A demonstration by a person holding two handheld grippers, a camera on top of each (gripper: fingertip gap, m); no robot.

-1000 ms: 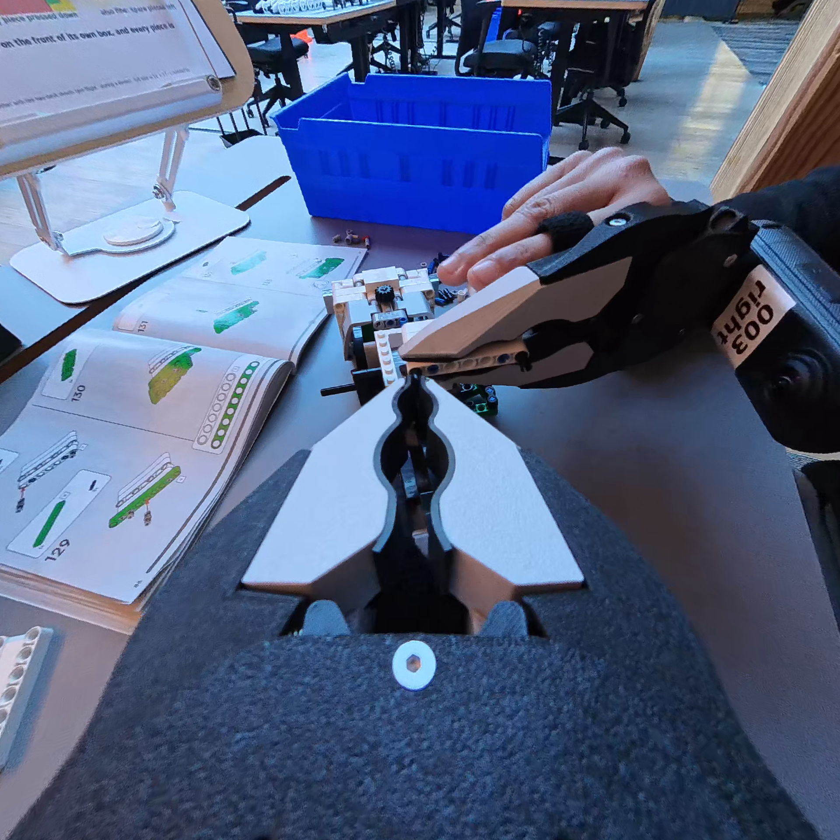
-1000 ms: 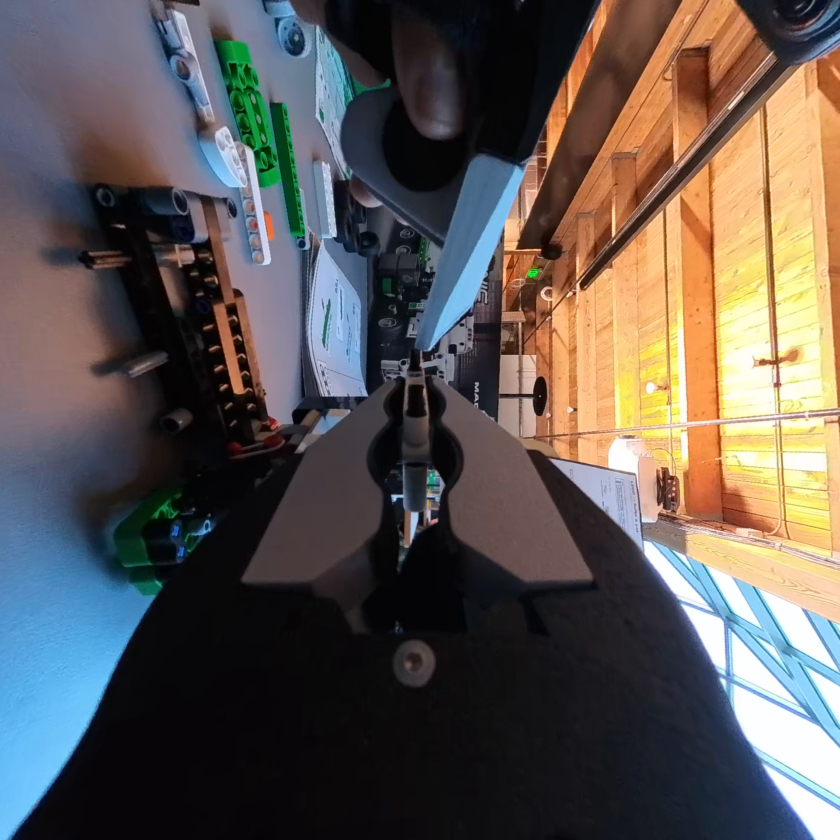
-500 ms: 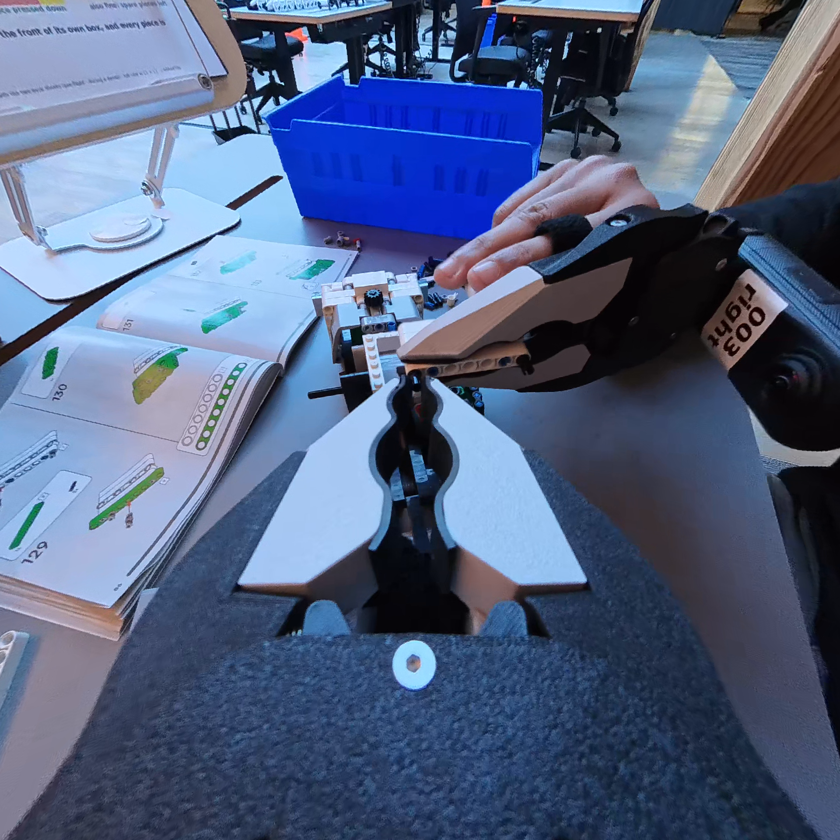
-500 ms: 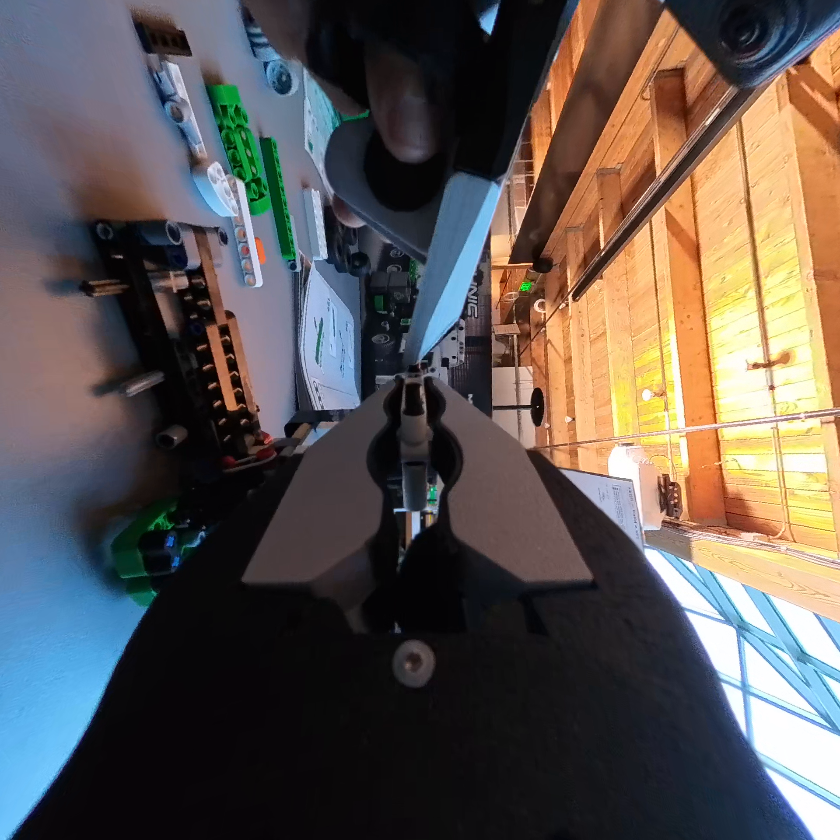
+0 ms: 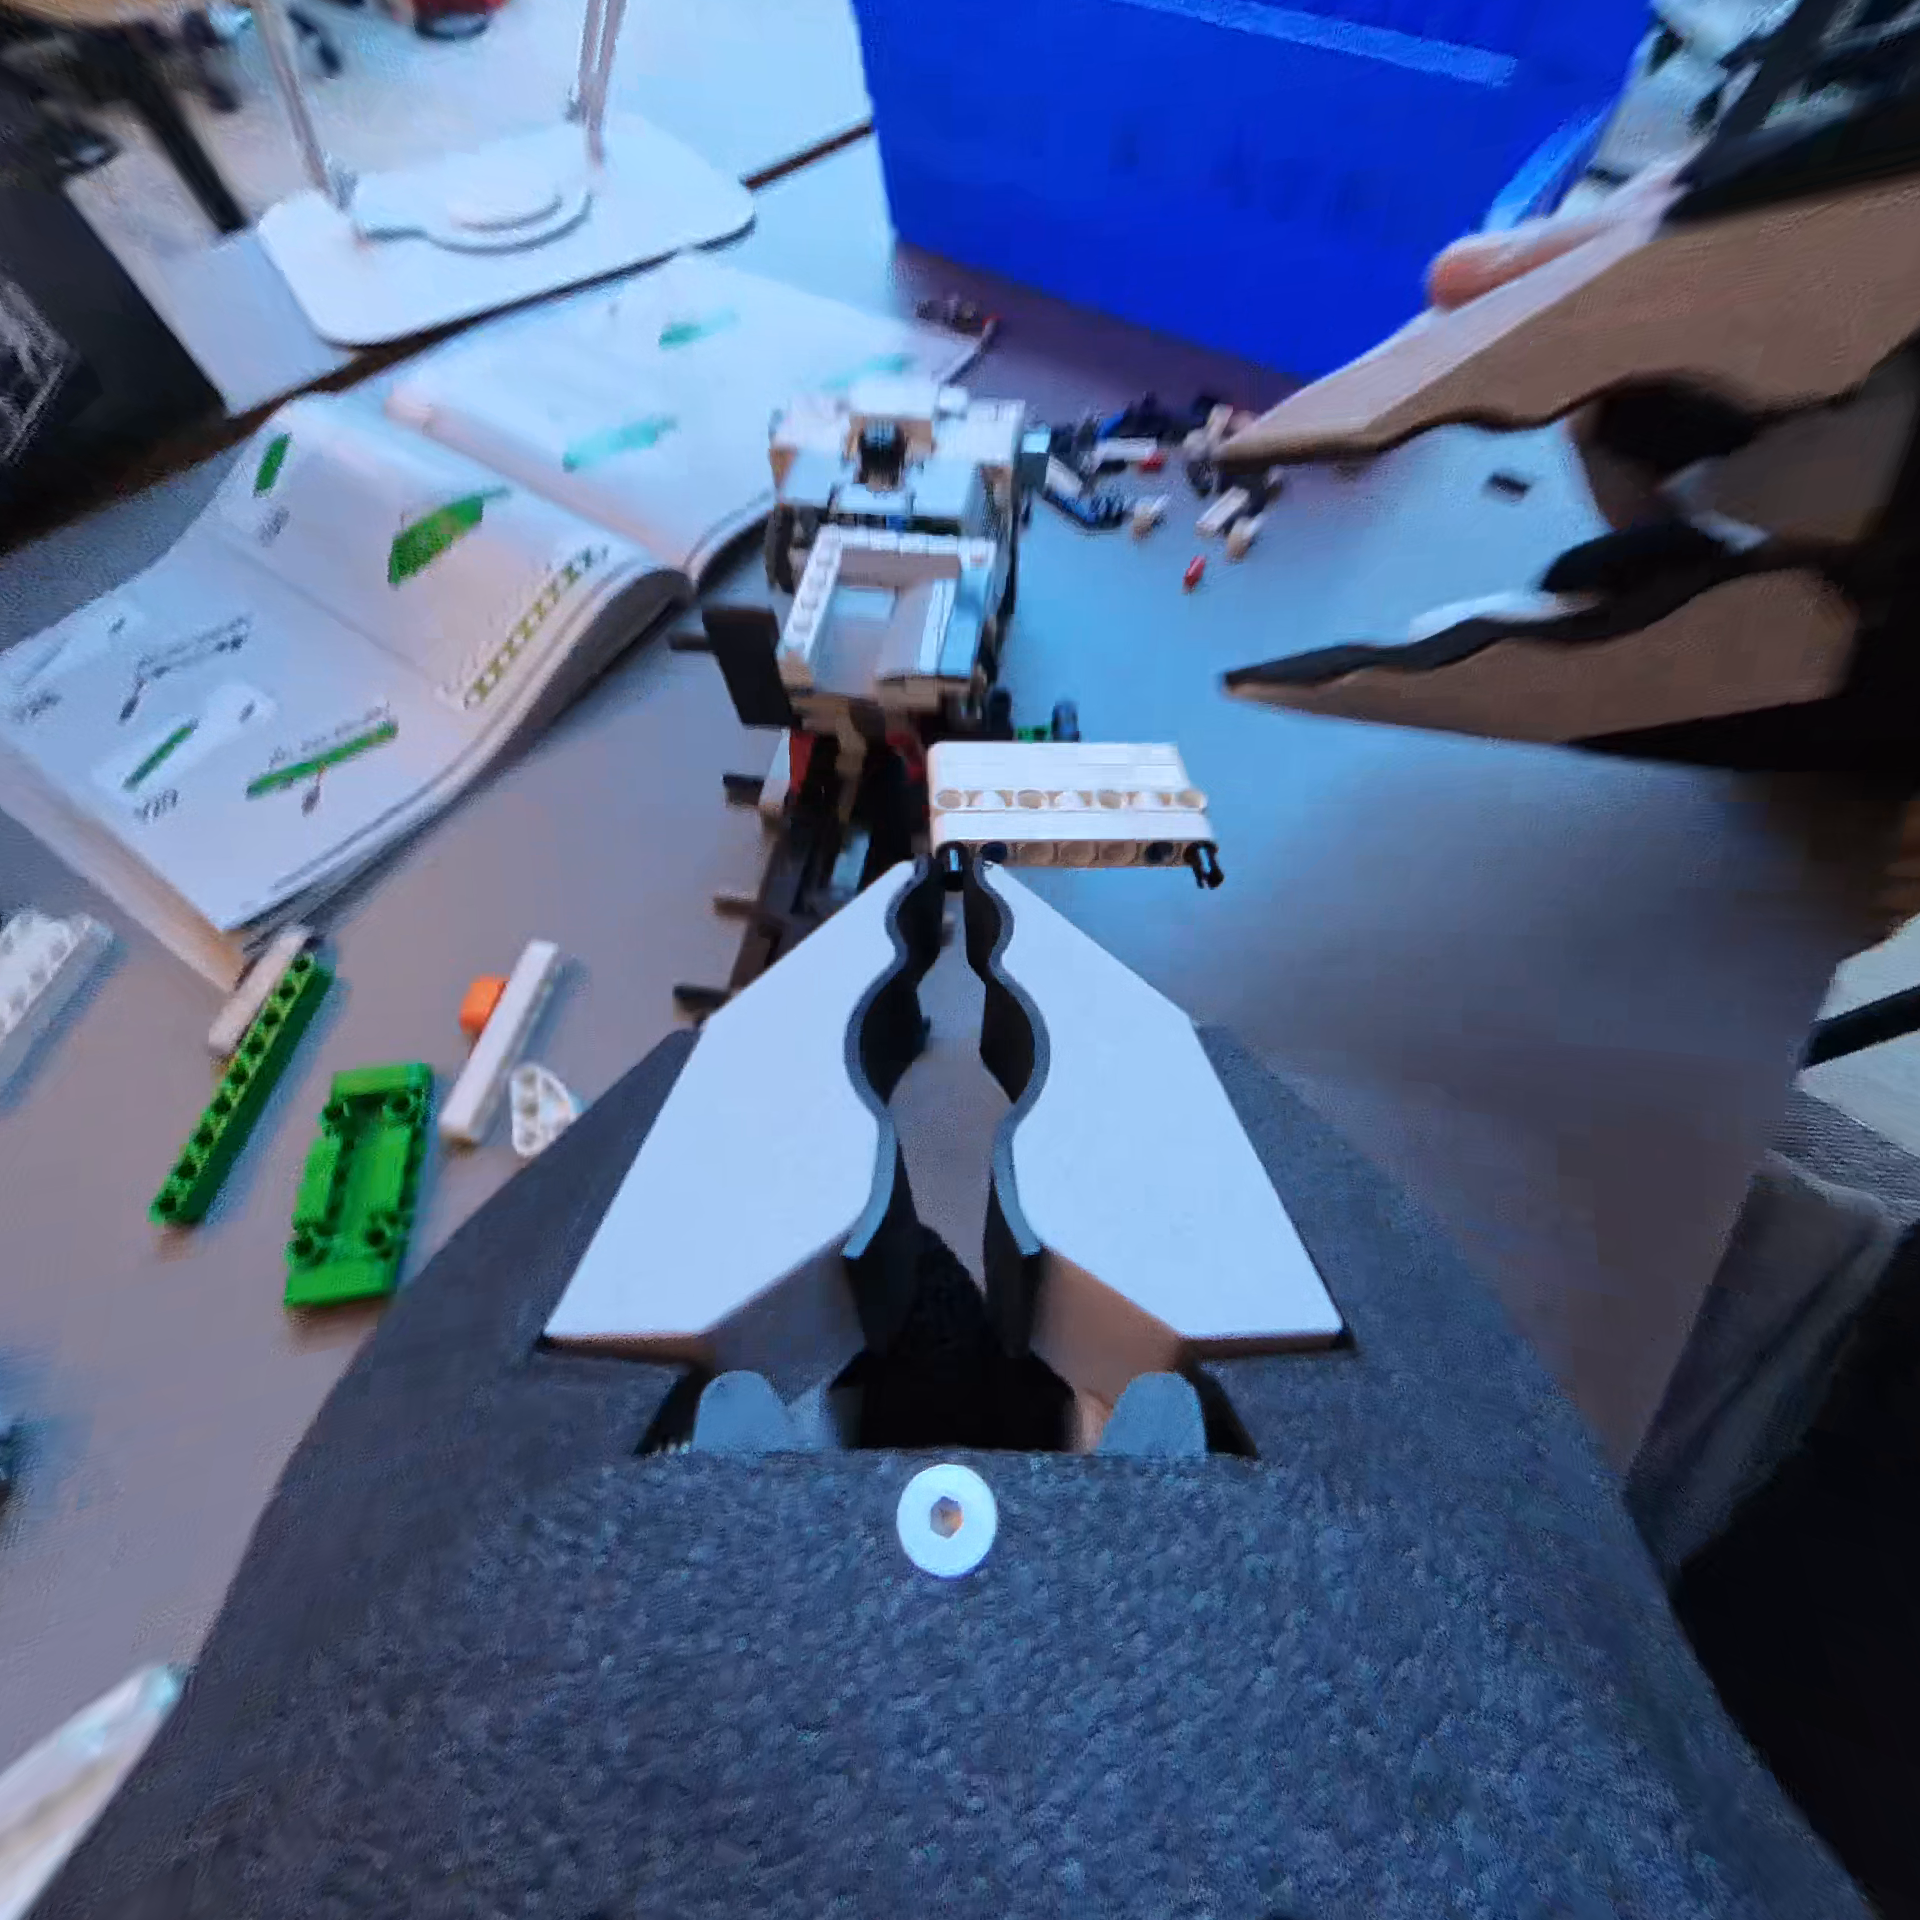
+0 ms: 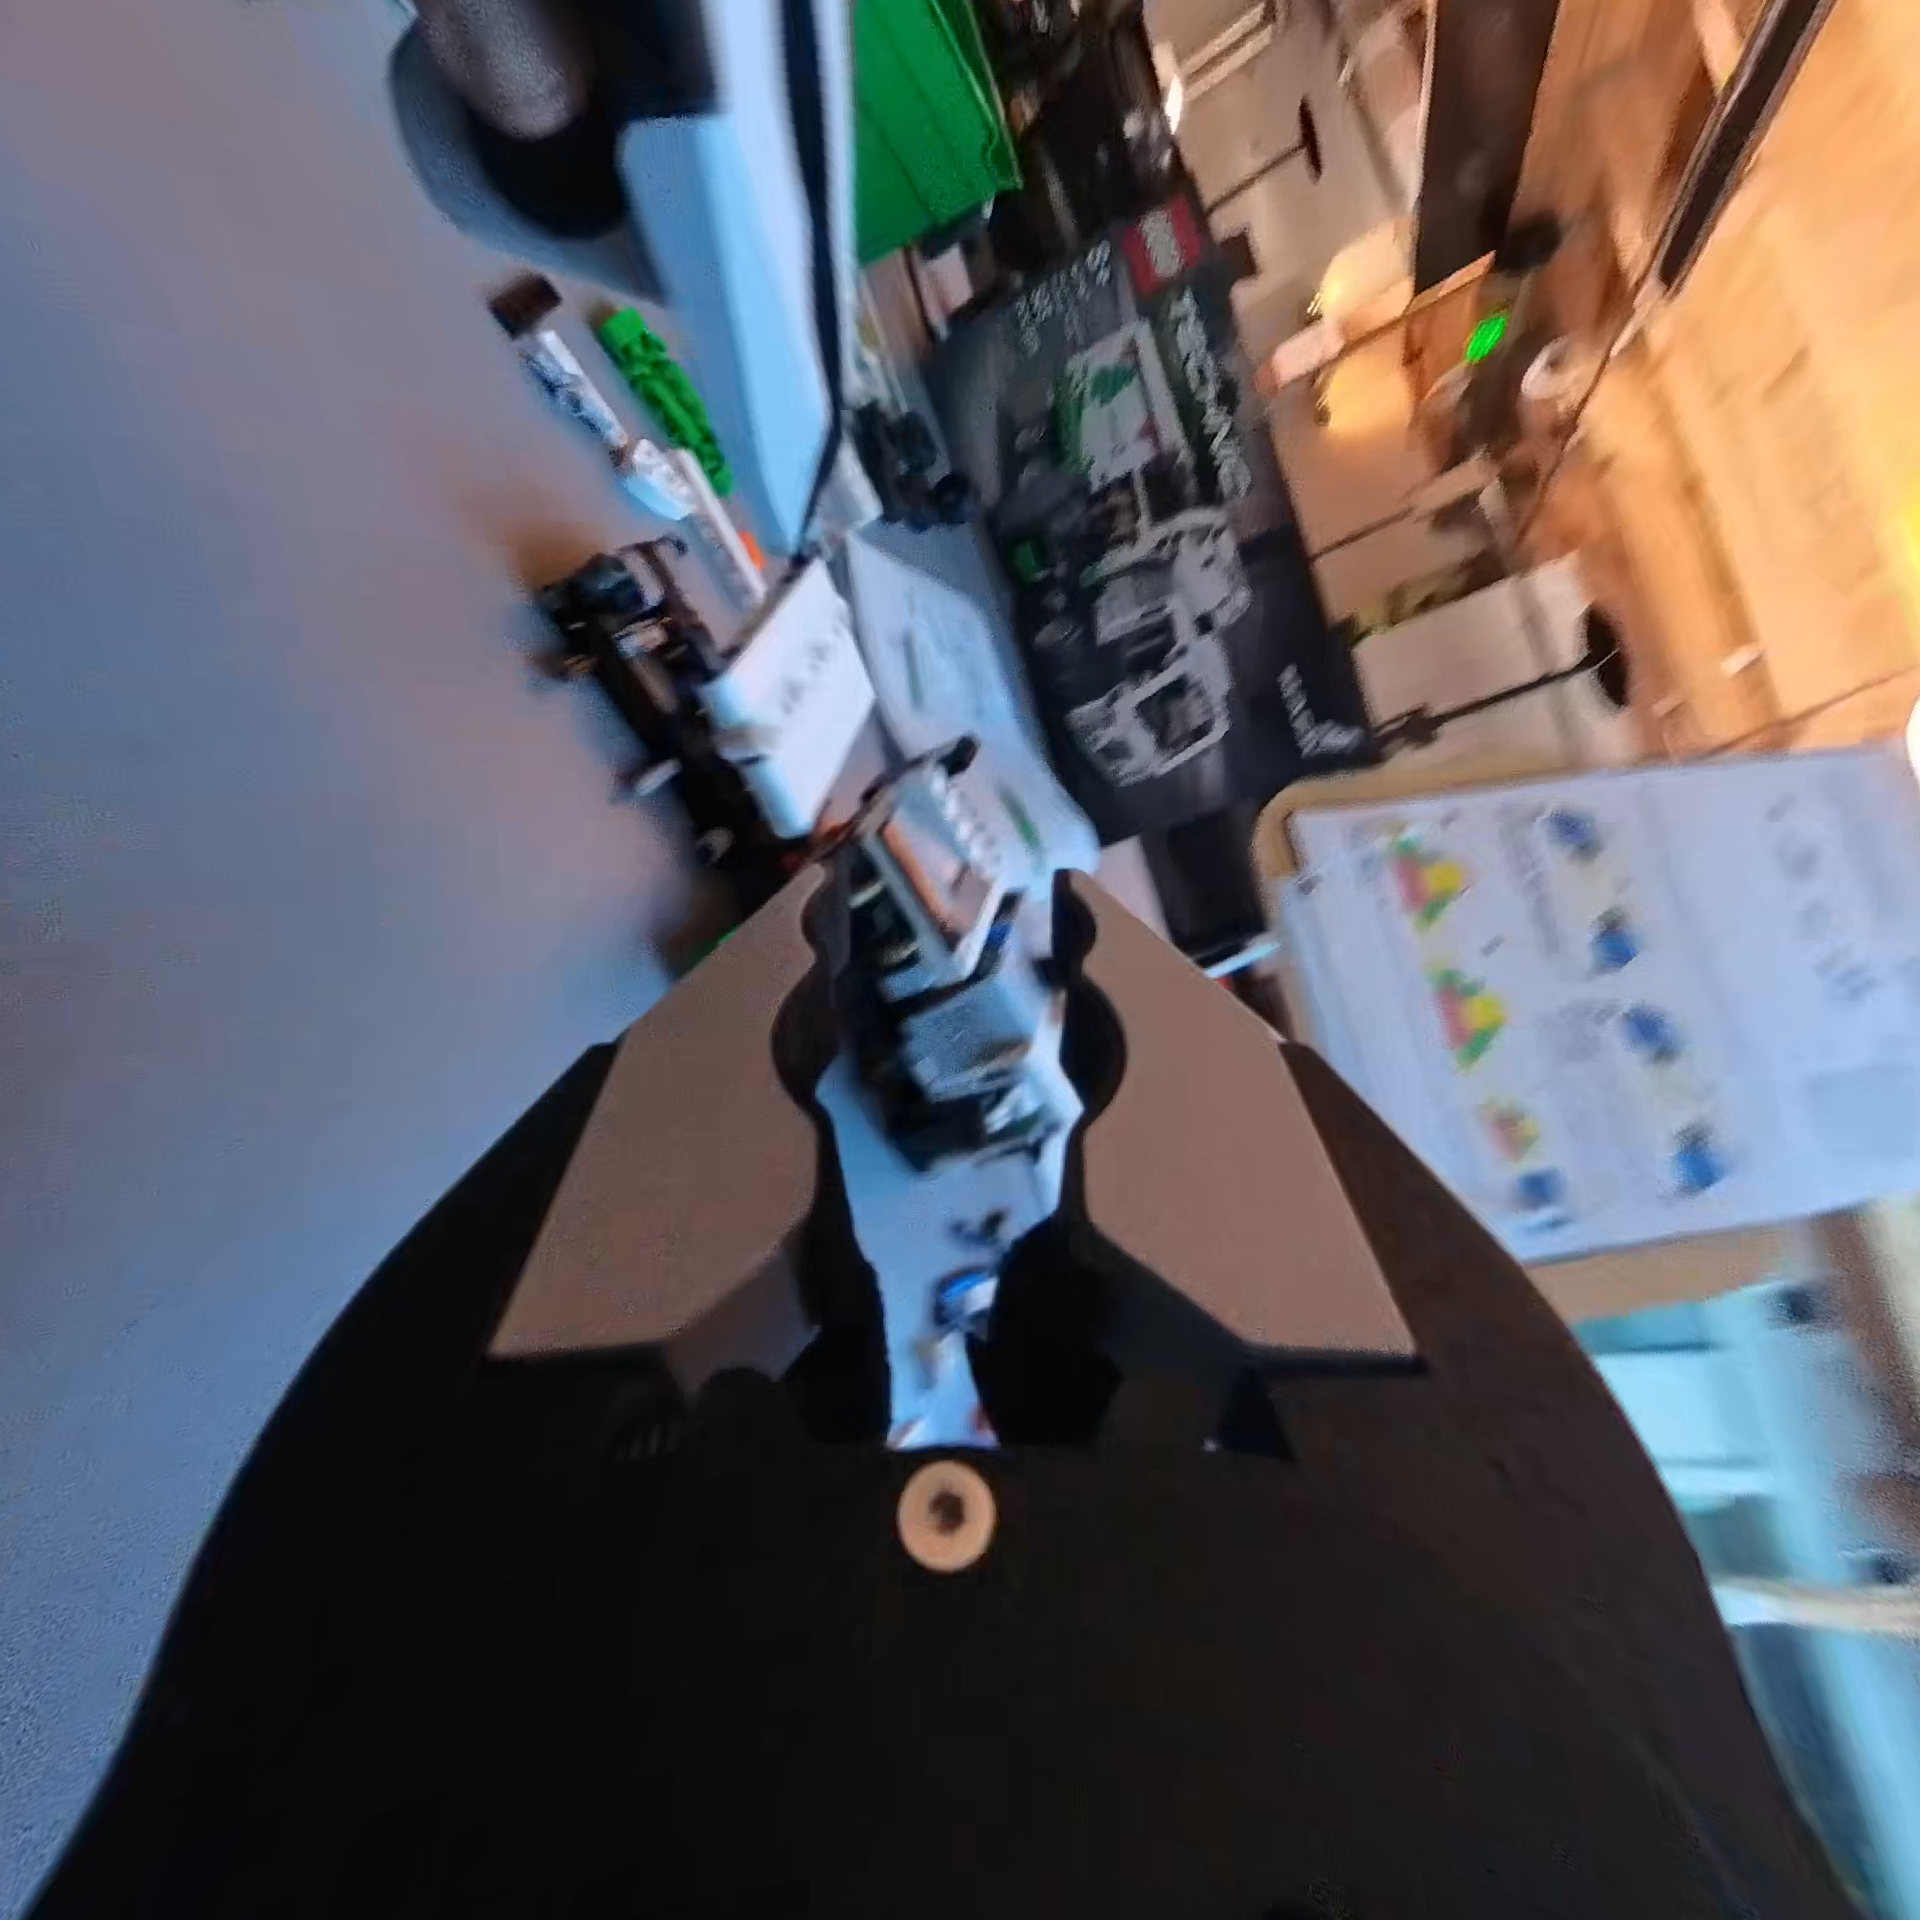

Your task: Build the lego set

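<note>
1. Grey table point(image 5: 1403, 1039) in a workshop with timber-clad walls; a blue plastic bin point(image 5: 1195, 156) stands at 12 o'clock in the left wrist view, an open instruction booklet point(image 5: 343, 623) at 10 o'clock, loose green beams point(image 5: 244, 1086) at 8 o'clock.
2. Step in hand, as judged: fitting a sub-assembly to the partly built white, grey and black lego vehicle point(image 5: 894, 582). It stands on the table at 12 o'clock, just beyond the claw tips.
3. Left claw point(image 5: 951, 883): closed to a narrow gap at the tips, gripping what appears to be a black pin at the left end of a white studless lego beam with a row of holes point(image 5: 1070, 805). The beam sits crosswise, extending toward 3 o'clock, clear of the table and just beside the vehicle's black chassis.
4. Right claw point(image 5: 1226, 566): open and empty, apart from the beam at 2 o'clock in the left wrist view. Its own view is blurred; the vehicle shows between its fingers point(image 6: 675, 1122), not gripped.
5. Next move, as judged: align the beam's pins with the chassis holes and press home, the right claw bracing the model. The grip on one pin is slight; the beam may swivel.
</note>
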